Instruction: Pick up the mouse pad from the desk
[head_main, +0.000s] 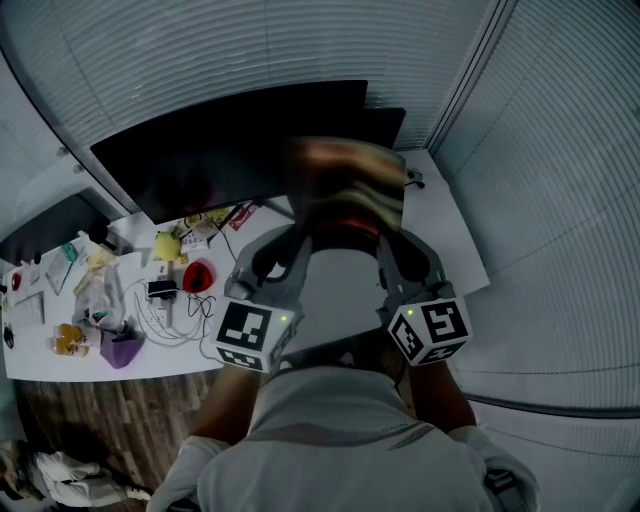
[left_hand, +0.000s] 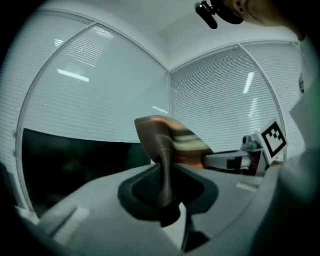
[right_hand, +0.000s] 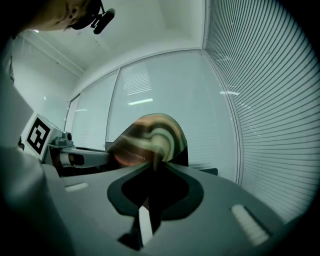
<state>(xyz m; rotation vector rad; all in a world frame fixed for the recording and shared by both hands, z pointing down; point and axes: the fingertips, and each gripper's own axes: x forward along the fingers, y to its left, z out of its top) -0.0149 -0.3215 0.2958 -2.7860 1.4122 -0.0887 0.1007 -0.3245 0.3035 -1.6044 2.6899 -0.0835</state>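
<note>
The mouse pad (head_main: 345, 190), soft with brown, orange and cream swirls, hangs in the air above the white desk (head_main: 450, 230), held up between my two grippers. My left gripper (head_main: 303, 235) pinches the pad's left edge, and in the left gripper view the pad (left_hand: 167, 145) folds down into the closed left gripper (left_hand: 166, 192). My right gripper (head_main: 385, 235) is shut on the pad's right edge. The right gripper view shows the pad (right_hand: 150, 137) rising out of the closed right gripper (right_hand: 150, 172). Both point level toward the windows.
A wide dark monitor (head_main: 200, 155) stands at the back of the desk. On the desk's left part lie a yellow toy (head_main: 165, 245), a red object (head_main: 198, 275), a purple cup (head_main: 122, 350), white cables and papers. Blinds cover the windows all around.
</note>
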